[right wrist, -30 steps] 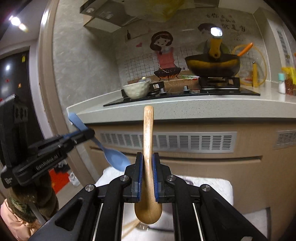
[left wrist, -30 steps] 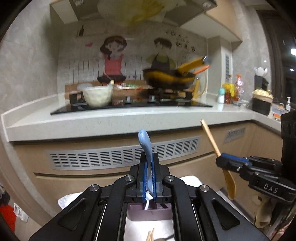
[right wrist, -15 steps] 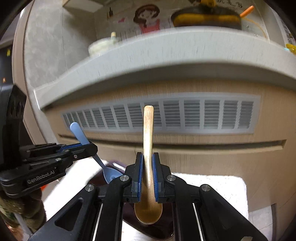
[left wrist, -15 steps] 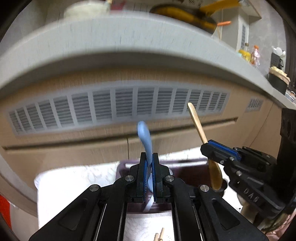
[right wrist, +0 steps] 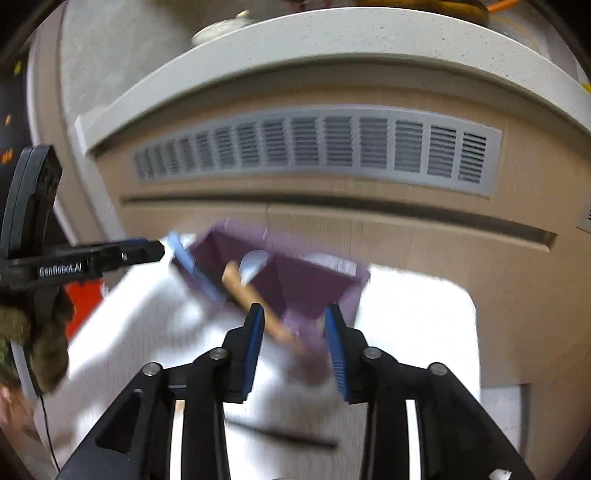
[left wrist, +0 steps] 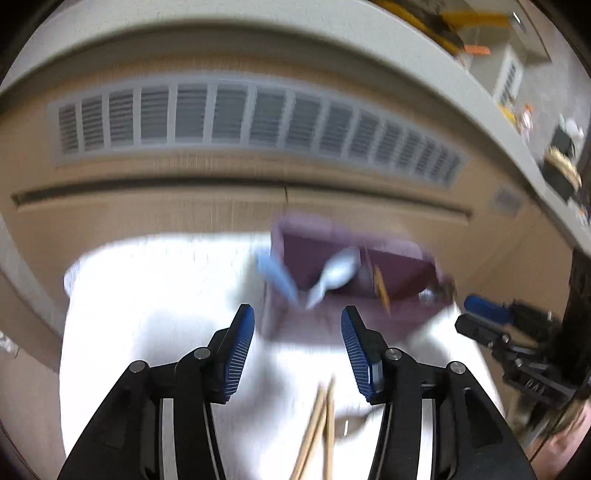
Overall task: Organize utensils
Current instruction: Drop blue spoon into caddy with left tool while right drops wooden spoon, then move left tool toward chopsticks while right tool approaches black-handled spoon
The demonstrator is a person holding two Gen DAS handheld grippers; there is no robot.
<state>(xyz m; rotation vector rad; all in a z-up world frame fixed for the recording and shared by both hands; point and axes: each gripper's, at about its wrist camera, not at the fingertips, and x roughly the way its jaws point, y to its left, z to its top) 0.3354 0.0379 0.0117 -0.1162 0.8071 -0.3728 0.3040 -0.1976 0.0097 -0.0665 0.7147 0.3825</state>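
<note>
I was in a home kitchen. A pale stone countertop (right wrist: 332, 40) curved overhead, with a bowl (right wrist: 221, 27) on it near its left end and a dark pan with an orange handle (left wrist: 454, 22) toward its right end. Beneath ran wood-look cabinet fronts (right wrist: 406, 229) with a long grey vent grille (left wrist: 258, 114), and bottles and containers (left wrist: 561, 147) crowded the counter's far right corner.

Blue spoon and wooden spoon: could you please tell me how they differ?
The blue spoon is blue, seemingly plastic; the wooden spoon is tan wood. The blue spoon leans across the purple box's left wall; the wooden spoon lies nearer its middle. Both are tilted, blurred and ungripped: the left gripper and right gripper have just been opening.
</note>
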